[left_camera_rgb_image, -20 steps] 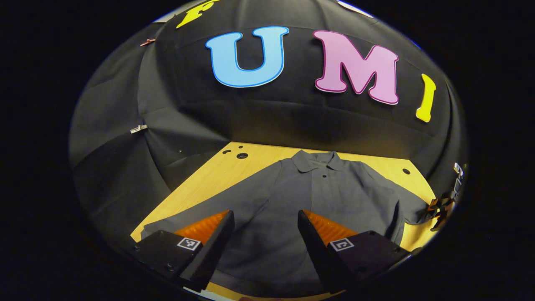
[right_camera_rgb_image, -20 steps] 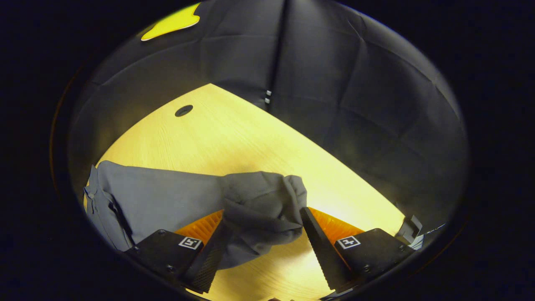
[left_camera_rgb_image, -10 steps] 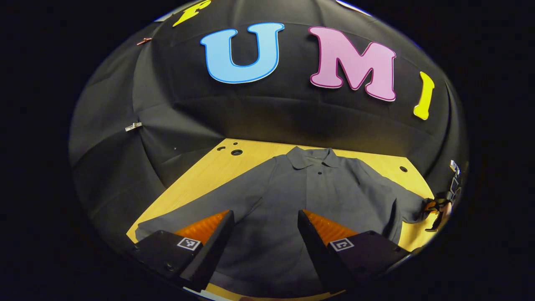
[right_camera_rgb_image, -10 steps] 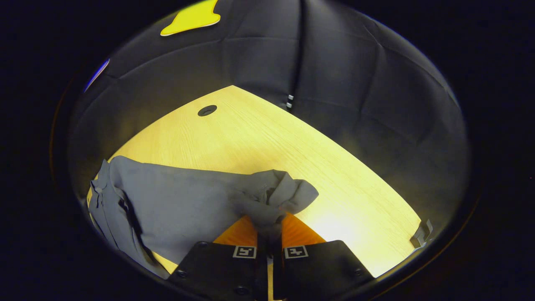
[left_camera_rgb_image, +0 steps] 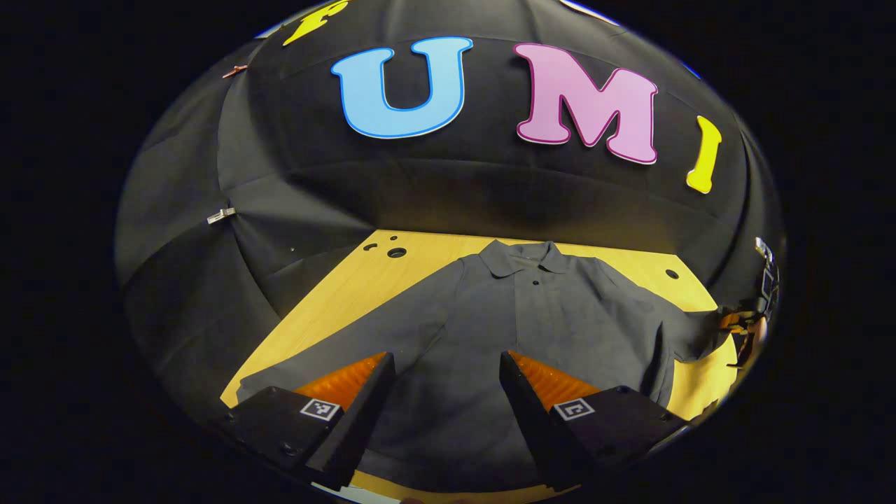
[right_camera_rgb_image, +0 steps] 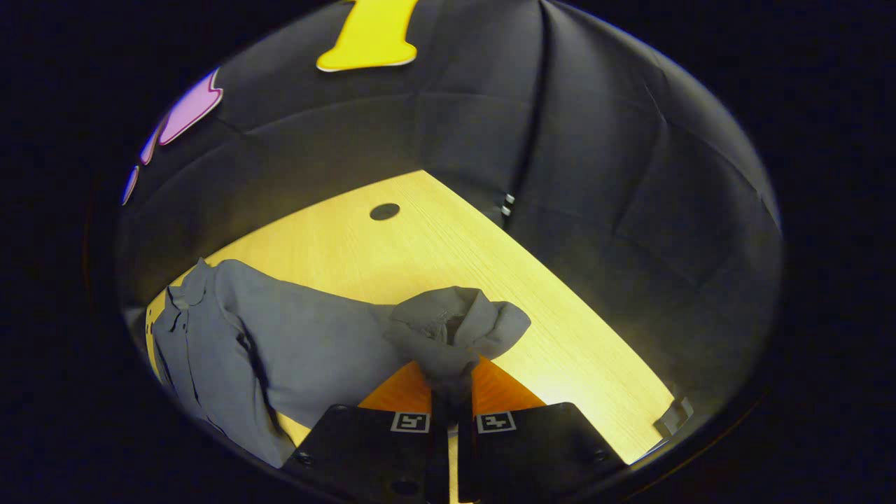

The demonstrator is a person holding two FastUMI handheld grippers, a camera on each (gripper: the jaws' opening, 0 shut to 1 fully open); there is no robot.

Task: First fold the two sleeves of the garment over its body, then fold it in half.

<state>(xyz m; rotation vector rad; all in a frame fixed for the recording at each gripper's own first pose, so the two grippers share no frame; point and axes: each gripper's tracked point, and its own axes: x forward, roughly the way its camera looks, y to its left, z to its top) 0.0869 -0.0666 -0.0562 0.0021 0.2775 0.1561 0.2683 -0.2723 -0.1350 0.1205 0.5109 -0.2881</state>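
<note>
While a grey polo shirt (left_camera_rgb_image: 518, 329) of soft, faintly creased cloth lies flat and face up on the pale wood-grain desk (left_camera_rgb_image: 350, 294), its collar toward the black cloth wall, the left gripper (left_camera_rgb_image: 446, 395) hovers above the shirt's lower body with its two wedge-shaped fingers spread wide apart, holding nothing. Seen in the right gripper view, the right gripper (right_camera_rgb_image: 452, 406) is clamped tight on the bunched cuff of one sleeve (right_camera_rgb_image: 455, 332), lifting it into rumpled folds.
</note>
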